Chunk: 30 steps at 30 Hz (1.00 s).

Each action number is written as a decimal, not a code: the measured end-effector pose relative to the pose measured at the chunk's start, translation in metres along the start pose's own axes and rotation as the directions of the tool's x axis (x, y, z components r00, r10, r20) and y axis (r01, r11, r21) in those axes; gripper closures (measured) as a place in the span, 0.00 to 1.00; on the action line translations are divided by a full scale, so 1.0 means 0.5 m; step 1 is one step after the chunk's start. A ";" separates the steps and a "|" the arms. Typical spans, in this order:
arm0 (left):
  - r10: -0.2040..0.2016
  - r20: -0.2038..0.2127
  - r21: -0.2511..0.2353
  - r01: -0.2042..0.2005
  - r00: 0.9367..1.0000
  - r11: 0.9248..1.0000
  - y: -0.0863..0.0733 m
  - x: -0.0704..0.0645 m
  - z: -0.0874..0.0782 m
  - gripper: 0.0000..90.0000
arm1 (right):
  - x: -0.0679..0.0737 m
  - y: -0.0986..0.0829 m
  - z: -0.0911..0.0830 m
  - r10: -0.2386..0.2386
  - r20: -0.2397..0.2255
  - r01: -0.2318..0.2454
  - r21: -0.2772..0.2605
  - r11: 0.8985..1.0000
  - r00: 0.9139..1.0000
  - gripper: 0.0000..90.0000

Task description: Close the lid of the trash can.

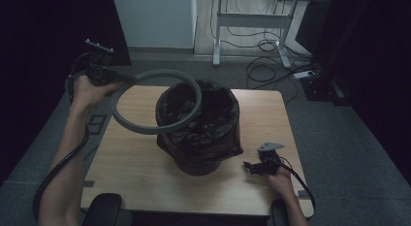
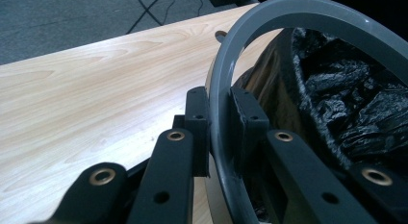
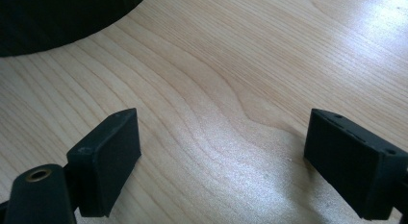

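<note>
Room: dim carpeted floor is surrounding a pale wooden table (image 1: 145, 177), with cables lying far behind it.
Left claw (image 2: 219, 125): is clamping tight on the grey ring (image 1: 127, 123), holding it tilted over the bin's left rim, probably so it can drop over the liner and pin it.
Bin (image 1: 201, 163): is standing mid-table, its black bag (image 1: 213, 134) draping over the edge.
Right claw (image 3: 221, 156): is resting wide apart and holding nothing, low over bare wood at the near right.
</note>
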<state>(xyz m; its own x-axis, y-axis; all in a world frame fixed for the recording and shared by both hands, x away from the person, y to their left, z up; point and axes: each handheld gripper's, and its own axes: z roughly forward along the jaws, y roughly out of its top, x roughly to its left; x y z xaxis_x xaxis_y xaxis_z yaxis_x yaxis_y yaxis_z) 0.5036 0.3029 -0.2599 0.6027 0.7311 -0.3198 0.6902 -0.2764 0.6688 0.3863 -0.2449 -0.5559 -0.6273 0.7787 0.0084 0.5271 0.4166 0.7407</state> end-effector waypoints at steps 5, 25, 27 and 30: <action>0.021 0.016 0.002 -0.021 1.000 1.000 0.013 -0.018 0.024 0.87 | 0.000 0.000 0.000 0.000 0.000 0.000 0.000 1.000 1.000 0.13; 0.130 0.079 0.004 -0.131 0.988 0.991 0.062 -0.110 0.134 0.87 | 0.000 0.000 0.000 0.000 0.000 0.000 0.000 1.000 1.000 0.13; 0.145 0.081 0.004 -0.146 0.986 0.989 0.066 -0.120 0.145 0.87 | 0.000 0.000 0.000 0.000 0.000 0.000 0.000 1.000 1.000 0.13; 0.165 0.064 0.003 -0.165 0.984 0.986 0.068 -0.131 0.159 0.87 | 0.000 0.000 0.000 0.000 0.000 0.000 0.000 1.000 1.000 0.13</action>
<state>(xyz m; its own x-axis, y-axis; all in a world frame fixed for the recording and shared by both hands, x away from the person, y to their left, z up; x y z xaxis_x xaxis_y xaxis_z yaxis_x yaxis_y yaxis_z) 0.5194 0.1959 -0.2693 0.7326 0.6341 -0.2473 0.5822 -0.3956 0.7103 0.3863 -0.2449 -0.5559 -0.6276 0.7785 0.0083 0.5268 0.4167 0.7408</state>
